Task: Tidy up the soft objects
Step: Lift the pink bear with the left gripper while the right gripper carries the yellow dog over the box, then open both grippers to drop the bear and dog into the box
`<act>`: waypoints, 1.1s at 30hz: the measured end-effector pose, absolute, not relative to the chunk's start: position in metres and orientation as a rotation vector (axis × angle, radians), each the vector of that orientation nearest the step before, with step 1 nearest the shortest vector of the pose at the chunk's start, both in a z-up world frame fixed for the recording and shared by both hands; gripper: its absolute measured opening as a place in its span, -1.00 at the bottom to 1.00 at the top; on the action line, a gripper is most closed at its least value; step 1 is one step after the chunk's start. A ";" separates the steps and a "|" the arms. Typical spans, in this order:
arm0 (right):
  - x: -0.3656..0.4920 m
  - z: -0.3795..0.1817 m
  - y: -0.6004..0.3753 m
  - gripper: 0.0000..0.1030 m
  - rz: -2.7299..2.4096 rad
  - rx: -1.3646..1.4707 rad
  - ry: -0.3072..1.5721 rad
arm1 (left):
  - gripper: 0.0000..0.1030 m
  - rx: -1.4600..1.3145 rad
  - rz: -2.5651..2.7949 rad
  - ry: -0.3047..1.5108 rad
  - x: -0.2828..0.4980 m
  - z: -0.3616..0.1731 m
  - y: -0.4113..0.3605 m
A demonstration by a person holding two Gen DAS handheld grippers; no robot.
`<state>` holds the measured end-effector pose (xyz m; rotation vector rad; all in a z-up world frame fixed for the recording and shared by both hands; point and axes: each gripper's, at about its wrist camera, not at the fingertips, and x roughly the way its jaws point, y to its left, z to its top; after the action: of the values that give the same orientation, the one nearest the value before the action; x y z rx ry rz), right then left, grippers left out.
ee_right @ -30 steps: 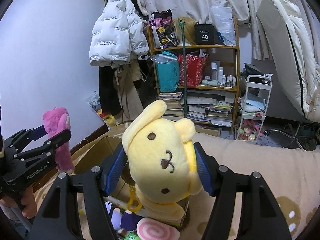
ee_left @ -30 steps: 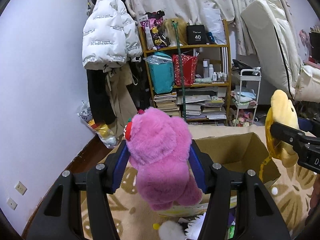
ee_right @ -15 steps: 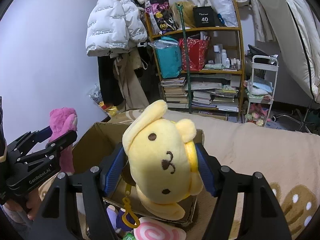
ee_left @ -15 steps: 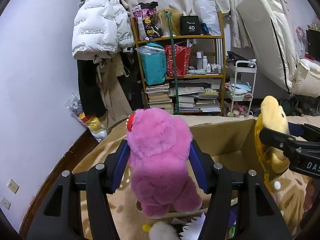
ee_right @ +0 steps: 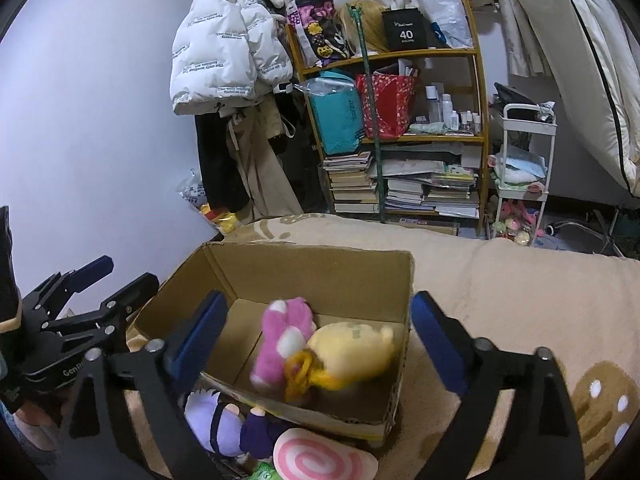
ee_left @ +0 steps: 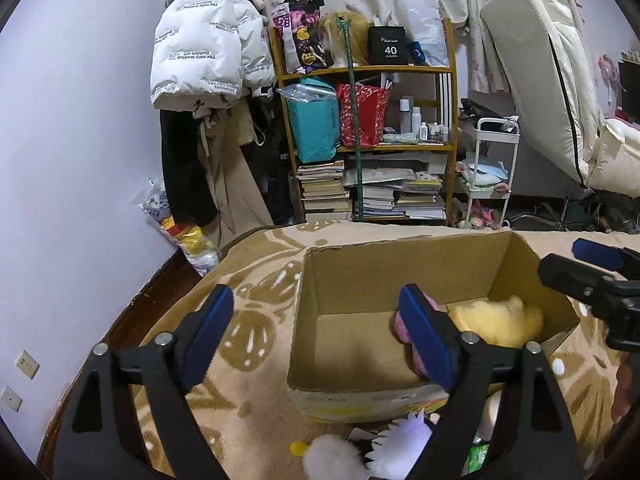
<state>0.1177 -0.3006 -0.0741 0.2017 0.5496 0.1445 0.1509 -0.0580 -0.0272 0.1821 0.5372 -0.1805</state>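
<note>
A pink plush bear (ee_right: 280,340) and a yellow plush dog (ee_right: 352,354) lie inside an open cardboard box (ee_right: 312,260) on the beige patterned blanket. In the left wrist view the box (ee_left: 400,256) holds the yellow plush (ee_left: 496,320), and the pink one (ee_left: 402,322) is half hidden behind a fingertip. My left gripper (ee_left: 316,332) is open and empty above the box's near left corner. My right gripper (ee_right: 320,336) is open and empty above the box. Each gripper shows in the other's view, the right one (ee_left: 592,268) and the left one (ee_right: 92,284).
More soft toys lie in front of the box: a purple plush (ee_right: 220,420), a pink swirl cushion (ee_right: 320,460) and white fluffy ones (ee_left: 336,460). A cluttered bookshelf (ee_left: 372,140), hanging coats (ee_left: 208,60) and a white cart (ee_left: 488,176) stand behind.
Both grippers have opened and let go. The pink bear and the yellow dog have dropped into the box.
</note>
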 end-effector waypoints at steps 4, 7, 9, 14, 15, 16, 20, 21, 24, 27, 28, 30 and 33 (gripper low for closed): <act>0.109 -0.069 -0.299 0.99 0.139 0.195 0.544 | 0.83 0.152 -0.192 0.566 0.145 -0.024 -0.050; 0.101 -0.066 -0.295 0.99 0.131 0.177 0.541 | 0.91 0.139 -0.173 0.559 0.136 -0.020 -0.043; 0.094 -0.063 -0.293 0.99 0.128 0.167 0.540 | 0.91 0.141 -0.160 0.565 0.131 -0.019 -0.039; 0.076 -0.059 -0.287 1.00 0.120 0.148 0.543 | 0.92 0.147 -0.140 0.589 0.114 -0.018 -0.026; 0.073 -0.059 -0.286 1.00 0.117 0.146 0.545 | 0.92 0.150 -0.137 0.594 0.110 -0.018 -0.024; 0.068 -0.059 -0.285 1.00 0.115 0.146 0.549 | 0.92 0.155 -0.133 0.602 0.107 -0.017 -0.023; 0.054 -0.061 -0.282 1.00 0.106 0.138 0.573 | 0.92 0.160 -0.115 0.630 0.095 -0.018 -0.017; 0.050 -0.063 -0.281 1.00 0.105 0.134 0.580 | 0.92 0.158 -0.114 0.638 0.091 -0.019 -0.015; 0.040 -0.067 -0.278 1.00 0.097 0.122 0.598 | 0.92 0.169 -0.107 0.643 0.083 -0.019 -0.013; 0.031 -0.069 -0.276 1.00 0.093 0.131 0.607 | 0.92 0.173 -0.101 0.649 0.077 -0.018 -0.010; 0.029 -0.070 -0.276 1.00 0.093 0.134 0.610 | 0.92 0.169 -0.101 0.651 0.076 -0.018 -0.010; 0.025 -0.071 -0.274 1.00 0.093 0.135 0.615 | 0.92 0.163 -0.098 0.661 0.073 -0.019 -0.007; 0.023 -0.075 -0.272 1.00 0.081 0.116 0.627 | 0.92 0.166 -0.089 0.690 0.075 -0.023 -0.006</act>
<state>0.0232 -0.2717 -0.0750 0.1165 0.6269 0.0812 0.0755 -0.0064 -0.0235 0.1664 0.6905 -0.0888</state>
